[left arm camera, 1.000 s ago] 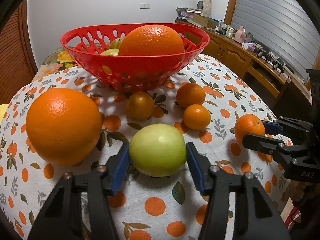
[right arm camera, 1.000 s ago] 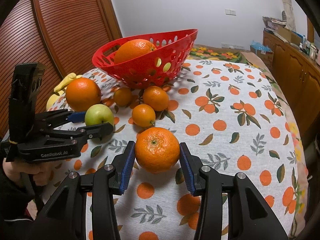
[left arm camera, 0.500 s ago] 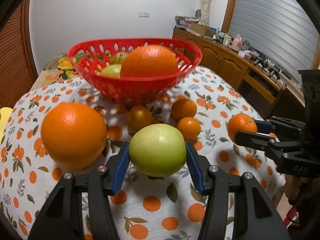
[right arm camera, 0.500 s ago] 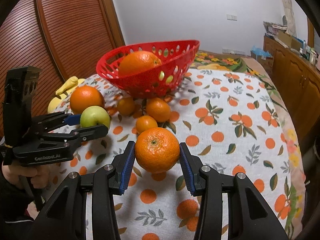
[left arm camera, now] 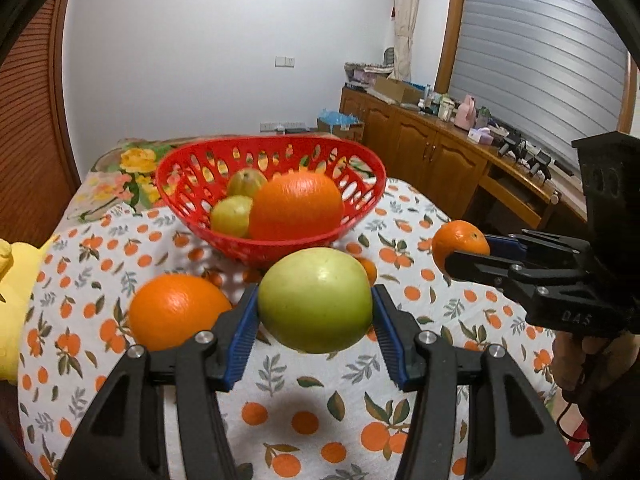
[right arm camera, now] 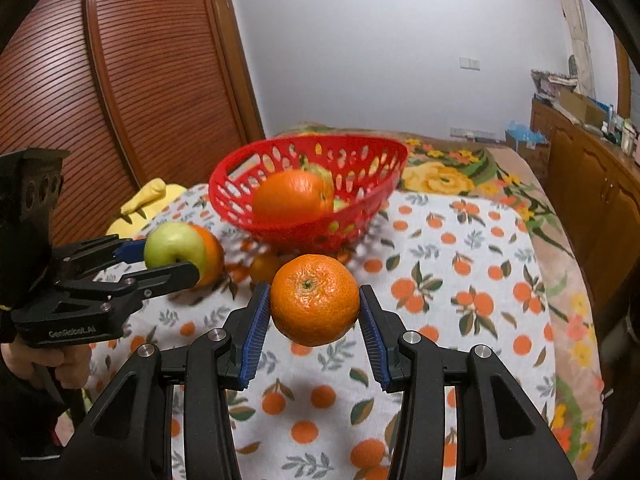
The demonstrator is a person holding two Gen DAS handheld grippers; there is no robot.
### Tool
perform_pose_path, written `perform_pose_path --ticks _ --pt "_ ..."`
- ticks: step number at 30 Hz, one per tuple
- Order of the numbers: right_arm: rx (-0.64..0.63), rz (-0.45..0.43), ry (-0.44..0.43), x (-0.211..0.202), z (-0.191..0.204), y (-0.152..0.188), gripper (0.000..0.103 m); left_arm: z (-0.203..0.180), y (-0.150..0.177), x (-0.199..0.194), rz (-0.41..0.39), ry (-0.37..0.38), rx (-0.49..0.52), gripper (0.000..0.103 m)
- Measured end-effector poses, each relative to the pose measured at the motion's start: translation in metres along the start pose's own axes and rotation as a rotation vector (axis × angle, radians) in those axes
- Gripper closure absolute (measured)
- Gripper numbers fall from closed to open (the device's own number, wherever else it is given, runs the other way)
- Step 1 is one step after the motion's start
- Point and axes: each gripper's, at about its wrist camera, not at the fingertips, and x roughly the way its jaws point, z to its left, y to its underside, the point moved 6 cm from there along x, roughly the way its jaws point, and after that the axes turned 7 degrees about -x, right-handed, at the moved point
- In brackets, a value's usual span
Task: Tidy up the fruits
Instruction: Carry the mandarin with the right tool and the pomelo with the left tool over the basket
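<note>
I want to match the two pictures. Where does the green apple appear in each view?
Left wrist view: green apple at centre, held in the left gripper.
Right wrist view: same apple at left, middle height.
Shared landmark: red basket, behind it in both.

We face a plain white wall (left arm camera: 200, 60) with a light switch (left arm camera: 285, 61) and a row of sockets (left arm camera: 280, 125) low down. On our left runs a brown louvred wooden door (right arm camera: 120, 80). Along the right stands a wooden sideboard (left arm camera: 432, 156) cluttered with boxes and bottles, below a grey roller shutter (left arm camera: 532, 64) and a pale curtain (left arm camera: 404, 20). The table (left arm camera: 452, 308) wears a white cloth printed with oranges; a floral cloth (right arm camera: 448, 172) lies beyond it.
</note>
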Motion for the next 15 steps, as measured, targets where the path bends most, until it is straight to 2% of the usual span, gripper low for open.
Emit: perform_pose_path --ticks 7,15 --pt "-0.027 -0.037 0.000 0.004 -0.003 -0.028 0.059 0.006 -0.018 -0.006 -0.039 -0.010 0.004 0.049" --pt "-0.048 -0.040 -0.003 0.022 -0.012 -0.052 0.059 0.020 -0.032 0.003 -0.042 -0.031 -0.001 0.049"
